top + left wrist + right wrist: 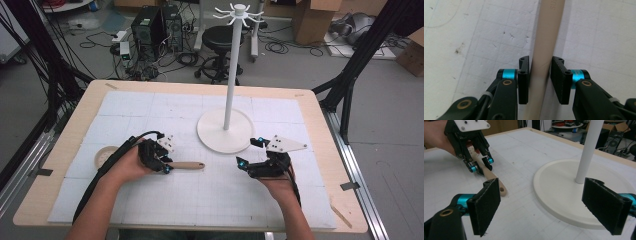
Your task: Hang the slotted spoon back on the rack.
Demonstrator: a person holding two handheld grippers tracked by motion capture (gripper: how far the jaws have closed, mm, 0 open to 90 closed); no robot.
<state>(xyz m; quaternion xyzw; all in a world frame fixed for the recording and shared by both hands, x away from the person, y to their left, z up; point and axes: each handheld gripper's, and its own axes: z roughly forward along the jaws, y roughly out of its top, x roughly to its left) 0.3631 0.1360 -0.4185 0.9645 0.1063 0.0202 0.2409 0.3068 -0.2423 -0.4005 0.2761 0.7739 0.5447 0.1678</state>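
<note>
The white stand (227, 127) with its tall pole sits in the middle of the tabletop (65, 150), and everything else can be placed from it. Far to the left of the stand, near the tabletop's edge, lies a flat round disc (105, 156), out of the way. Closer to the stand, but still left of it, is the left gripper (161, 161). Its jaws are clamped on the wooden handle (544, 50), one pad pressing each side. The handle lies flat on the white mat (200, 200) and points toward the stand, so its far end sticks out free. The grip looks to be near one end of the stick, probably so the rest stays clear for lifting. The hooks at the top of the pole may be where it should hang, though that is only a guess. Just right of the stand's base waits the right gripper (248, 152). Its jaws stand wide apart with nothing between them, likely ready to help.
</note>
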